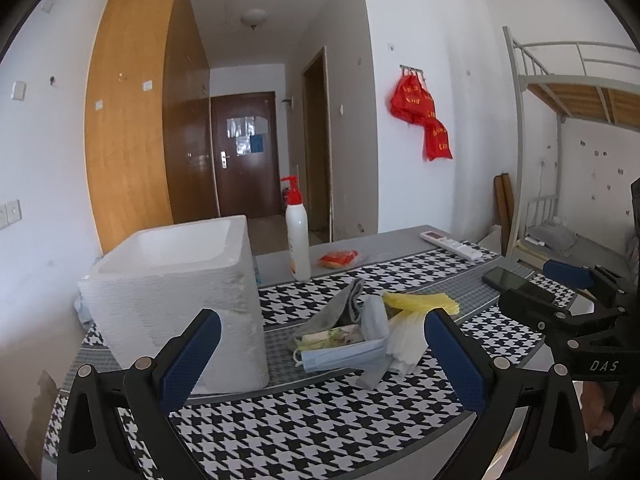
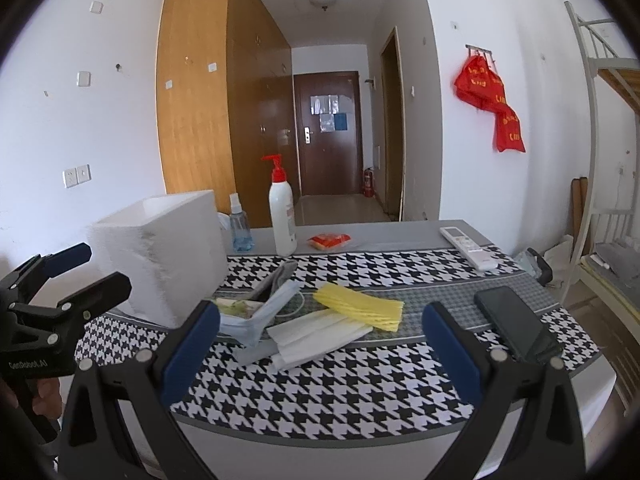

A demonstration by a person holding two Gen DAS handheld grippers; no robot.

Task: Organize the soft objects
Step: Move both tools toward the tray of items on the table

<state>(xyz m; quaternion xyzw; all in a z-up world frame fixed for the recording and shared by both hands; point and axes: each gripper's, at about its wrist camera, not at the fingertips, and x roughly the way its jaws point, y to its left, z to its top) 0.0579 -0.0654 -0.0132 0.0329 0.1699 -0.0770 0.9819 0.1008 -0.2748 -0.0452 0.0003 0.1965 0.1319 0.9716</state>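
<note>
Two hand-held grippers agape, houndstooth table [image 2: 320,392], masks [image 2: 356,306], foam box [image 1: 180,280].

Dormitory room, metal bunk bed [image 1: 576,92], wooden wardrobe [image 2: 192,92], entrance door [image 2: 328,132]

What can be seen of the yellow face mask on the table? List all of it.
The yellow face mask is a flat, pleated rectangle of thin, soft-looking material, possibly more than one stacked. It lies unfolded on the houndstooth tablecloth, at the right of the pile, angled across the table. Its near edge overlaps the white masks. Neither gripper touches it. No ear loops are clearly visible.
</note>
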